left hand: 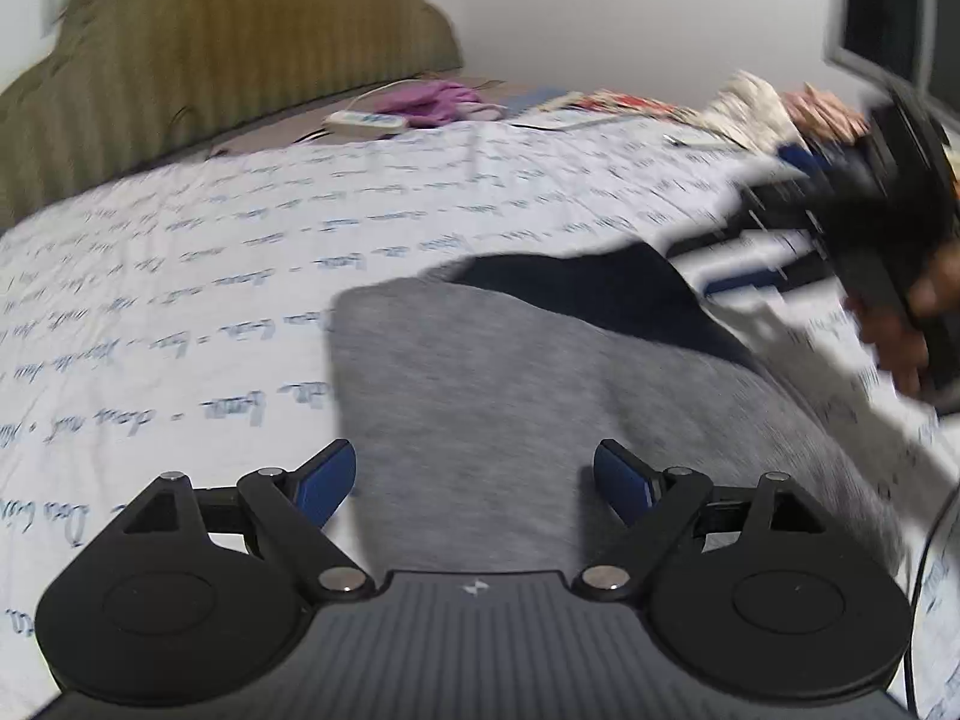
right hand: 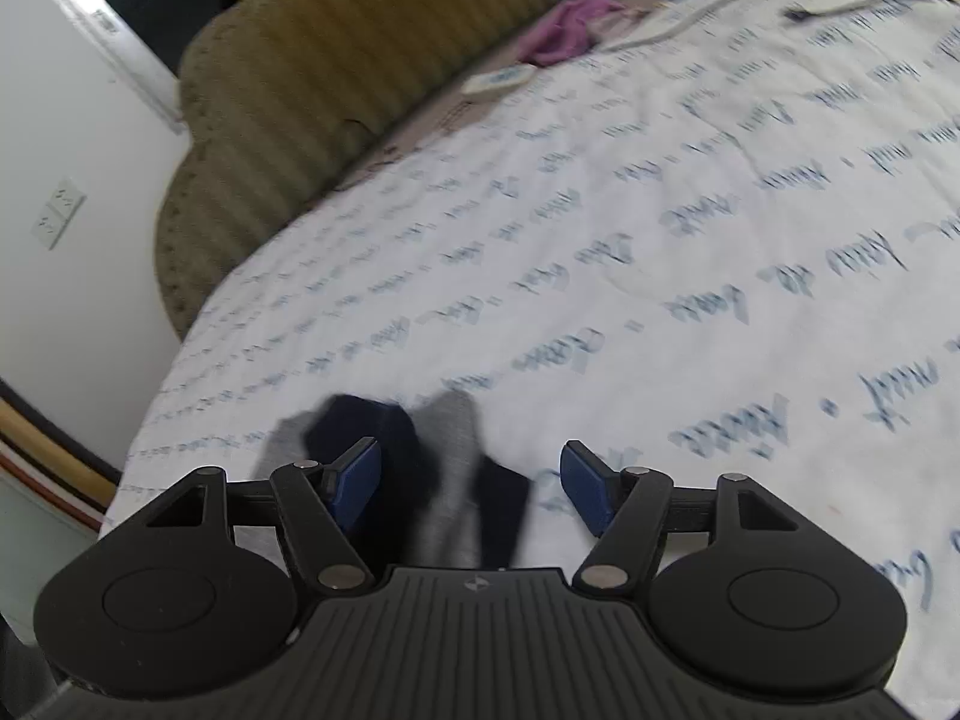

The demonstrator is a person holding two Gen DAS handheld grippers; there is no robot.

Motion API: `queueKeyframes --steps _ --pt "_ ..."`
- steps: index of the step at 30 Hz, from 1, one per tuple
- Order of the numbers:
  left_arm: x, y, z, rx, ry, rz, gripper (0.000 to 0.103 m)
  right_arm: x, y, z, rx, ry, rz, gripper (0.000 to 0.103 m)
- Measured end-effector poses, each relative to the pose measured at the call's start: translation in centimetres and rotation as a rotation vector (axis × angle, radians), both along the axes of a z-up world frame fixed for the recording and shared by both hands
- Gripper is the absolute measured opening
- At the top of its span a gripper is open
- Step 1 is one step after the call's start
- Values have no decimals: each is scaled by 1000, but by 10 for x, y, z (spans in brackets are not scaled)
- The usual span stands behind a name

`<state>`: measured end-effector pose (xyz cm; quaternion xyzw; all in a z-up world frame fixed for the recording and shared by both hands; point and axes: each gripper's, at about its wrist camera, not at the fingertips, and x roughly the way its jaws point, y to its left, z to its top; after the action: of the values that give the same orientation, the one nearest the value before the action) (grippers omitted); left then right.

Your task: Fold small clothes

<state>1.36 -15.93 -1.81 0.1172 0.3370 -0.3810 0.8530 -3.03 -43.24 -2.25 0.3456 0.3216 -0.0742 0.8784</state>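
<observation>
A small grey garment (left hand: 540,396) with a dark navy part (left hand: 600,288) lies on the white printed bedsheet (left hand: 180,276). My left gripper (left hand: 474,483) is open just above its near edge, fingers apart and empty. My right gripper (right hand: 471,489) is open too, and the grey and navy cloth (right hand: 450,462) shows blurred between and below its fingers. In the left wrist view the right gripper (left hand: 864,228) appears blurred at the right, held in a hand.
An olive striped headboard cushion (left hand: 228,48) runs along the far edge. A purple cloth (left hand: 432,99), a white power strip (left hand: 366,123) and a cable lie near it. Patterned fabric (left hand: 780,105) is piled far right.
</observation>
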Motion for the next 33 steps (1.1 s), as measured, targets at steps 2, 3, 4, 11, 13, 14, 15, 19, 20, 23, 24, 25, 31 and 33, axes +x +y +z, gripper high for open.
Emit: queueKeyframes --steps 2,3,4,11,13,14,15,19,20,23,24,25,31,33 --pt "26 10 2 -60 89 86 88 -4 -4 -9 21 14 -9 71" --pt "40 15 1 -91 148 120 88 -3 -5 -13 36 20 -9 71" --pt "56 18 -2 -126 221 149 88 -2 -5 -17 50 20 -4 71" --pt "123 2 -32 -268 544 170 87 14 -1 -29 201 -24 73 72" --pt "133 -8 -34 -286 579 156 87 21 2 -30 229 -34 95 72" --pt "137 -12 -36 -290 594 160 86 22 1 -31 254 -45 92 73" --pt "140 -15 -37 -297 609 163 86 22 -2 -32 295 -60 84 73" --pt "145 -16 -44 -343 645 147 87 12 -19 -43 482 -151 50 80" --pt "145 -14 -46 -355 647 143 87 10 -21 -45 506 -166 45 81" --pt "147 -11 -48 -382 656 139 87 7 -22 -49 529 -188 50 85" --pt "147 -11 -47 -383 654 137 87 9 -20 -49 512 -177 55 85" --pt "146 -12 -47 -379 647 133 87 13 -16 -48 477 -154 70 85" --pt "145 -12 -45 -371 633 119 87 26 6 -17 167 -24 125 80" --pt "147 -8 -47 -390 650 118 87 17 -3 -13 162 -27 97 82"
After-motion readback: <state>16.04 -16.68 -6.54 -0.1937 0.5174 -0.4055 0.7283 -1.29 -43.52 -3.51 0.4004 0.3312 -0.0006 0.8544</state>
